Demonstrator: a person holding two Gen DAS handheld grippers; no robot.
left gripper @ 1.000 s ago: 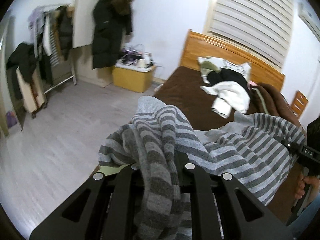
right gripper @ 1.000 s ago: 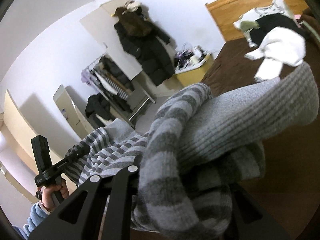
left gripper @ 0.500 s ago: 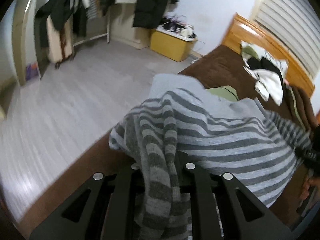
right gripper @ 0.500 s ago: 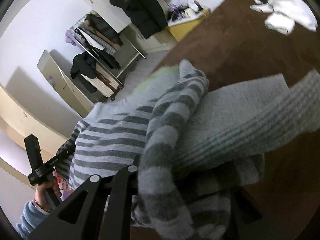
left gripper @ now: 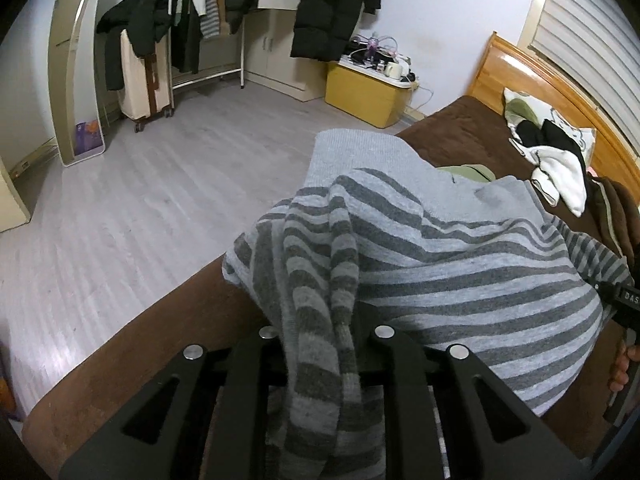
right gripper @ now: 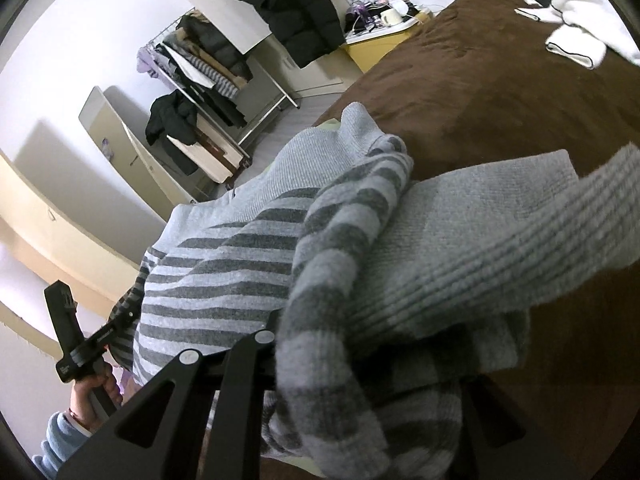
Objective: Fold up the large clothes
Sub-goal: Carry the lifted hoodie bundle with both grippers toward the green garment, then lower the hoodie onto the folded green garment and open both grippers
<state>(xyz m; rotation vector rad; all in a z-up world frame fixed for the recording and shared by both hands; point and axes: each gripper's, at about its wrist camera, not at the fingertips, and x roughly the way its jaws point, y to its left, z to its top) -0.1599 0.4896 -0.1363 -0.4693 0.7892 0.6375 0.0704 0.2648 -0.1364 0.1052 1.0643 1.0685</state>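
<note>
A grey striped sweater is stretched over the near edge of the brown bed. My left gripper is shut on a bunched striped fold of it. The other gripper shows at the right edge of the left wrist view. In the right wrist view my right gripper is shut on another bunch of the sweater, whose plain grey ribbed hem drapes over the fingers. The left gripper shows at the lower left of that view, held in a hand.
A green garment peeks from under the sweater. White and black clothes lie near the wooden headboard. A yellow box, a clothes rack and a suitcase stand across the grey floor.
Both grippers have come down and forward with the sweater; it now lies lower, spread over the bed edge. Both views tilted downward.
</note>
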